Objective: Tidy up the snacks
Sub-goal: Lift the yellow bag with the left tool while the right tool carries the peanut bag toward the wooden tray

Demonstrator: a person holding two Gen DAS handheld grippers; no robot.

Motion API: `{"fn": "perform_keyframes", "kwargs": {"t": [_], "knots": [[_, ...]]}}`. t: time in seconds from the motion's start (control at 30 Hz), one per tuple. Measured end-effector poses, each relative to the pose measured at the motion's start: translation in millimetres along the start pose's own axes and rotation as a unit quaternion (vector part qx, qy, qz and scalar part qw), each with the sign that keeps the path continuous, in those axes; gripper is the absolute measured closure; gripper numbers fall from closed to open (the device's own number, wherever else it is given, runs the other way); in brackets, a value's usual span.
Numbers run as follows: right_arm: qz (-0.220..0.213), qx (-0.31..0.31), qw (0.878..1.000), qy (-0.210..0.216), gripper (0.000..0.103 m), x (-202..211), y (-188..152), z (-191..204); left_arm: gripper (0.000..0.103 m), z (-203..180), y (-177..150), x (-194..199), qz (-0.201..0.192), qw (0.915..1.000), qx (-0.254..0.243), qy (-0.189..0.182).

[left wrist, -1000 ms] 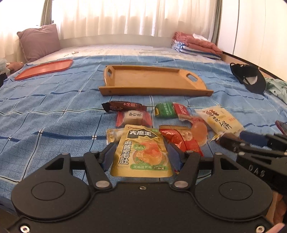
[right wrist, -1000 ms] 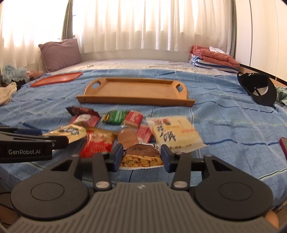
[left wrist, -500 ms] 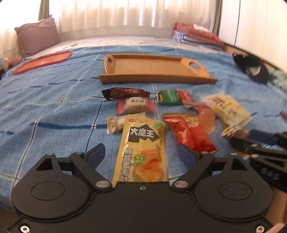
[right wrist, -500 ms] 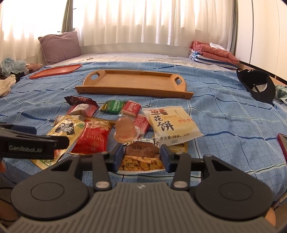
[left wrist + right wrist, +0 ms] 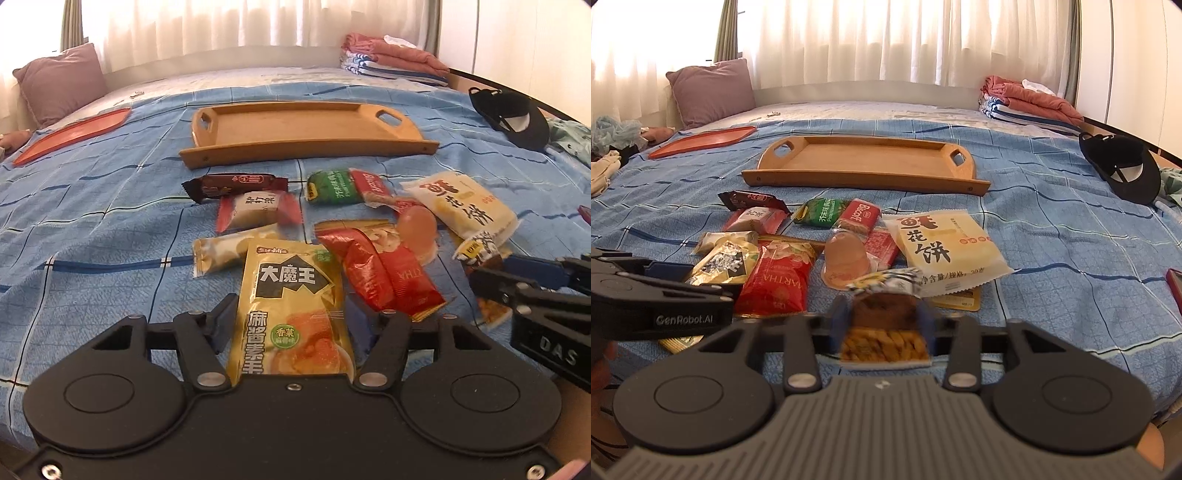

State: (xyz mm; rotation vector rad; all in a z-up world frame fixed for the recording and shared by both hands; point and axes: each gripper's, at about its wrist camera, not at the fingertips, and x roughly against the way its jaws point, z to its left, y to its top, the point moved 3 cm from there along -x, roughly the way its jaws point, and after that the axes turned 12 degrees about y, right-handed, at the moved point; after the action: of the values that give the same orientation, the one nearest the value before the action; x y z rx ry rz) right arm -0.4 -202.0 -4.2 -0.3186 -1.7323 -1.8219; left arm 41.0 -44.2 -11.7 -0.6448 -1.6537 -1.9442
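Observation:
Snack packets lie in a heap on the blue bedspread in front of a wooden tray [image 5: 303,142]. My left gripper [image 5: 291,325] is closing on a yellow pouch [image 5: 291,291] with black lettering; its pads touch both long edges. In the right wrist view my right gripper [image 5: 882,321] is closing on a peanut packet [image 5: 884,339], which bulges and crumples between the pads. Around them lie a red packet [image 5: 384,273], a jelly cup [image 5: 417,229], a white flower-cake pack [image 5: 465,203], a green packet [image 5: 332,186] and a brown bar [image 5: 236,182].
An orange tray [image 5: 74,133] lies at the far left and a black cap [image 5: 513,114] at the right. A purple pillow [image 5: 713,92] and folded clothes [image 5: 1027,96] sit at the head of the bed. A red phone [image 5: 1174,284] shows at the right edge.
My left jaws spread wide, then came back in onto the yellow pouch while the gripper sank a little. My right jaws narrowed on the peanut packet, squeezing it up.

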Motion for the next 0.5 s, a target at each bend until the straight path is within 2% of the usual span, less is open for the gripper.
{"fn": "perform_keyframes", "kwargs": {"t": [0.13,0.2,0.3,0.5], "knots": [[-0.002,0.0,1.0,-0.002,0.062,-1,1,1,0.043,1,-2,5,0.001,1.0,-0.001,-0.001],[-0.003,0.0,1.0,-0.006,0.047,-2,0,0,0.043,1,-3,6,0.002,1.0,-0.001,0.0],[0.004,-0.001,1.0,-0.004,0.031,-7,-1,-1,0.043,2,-5,9,0.001,1.0,-0.001,0.001],[0.026,-0.009,1.0,-0.002,0.025,-19,-10,-2,0.043,3,-4,12,-0.003,1.0,-0.004,0.006]]}}
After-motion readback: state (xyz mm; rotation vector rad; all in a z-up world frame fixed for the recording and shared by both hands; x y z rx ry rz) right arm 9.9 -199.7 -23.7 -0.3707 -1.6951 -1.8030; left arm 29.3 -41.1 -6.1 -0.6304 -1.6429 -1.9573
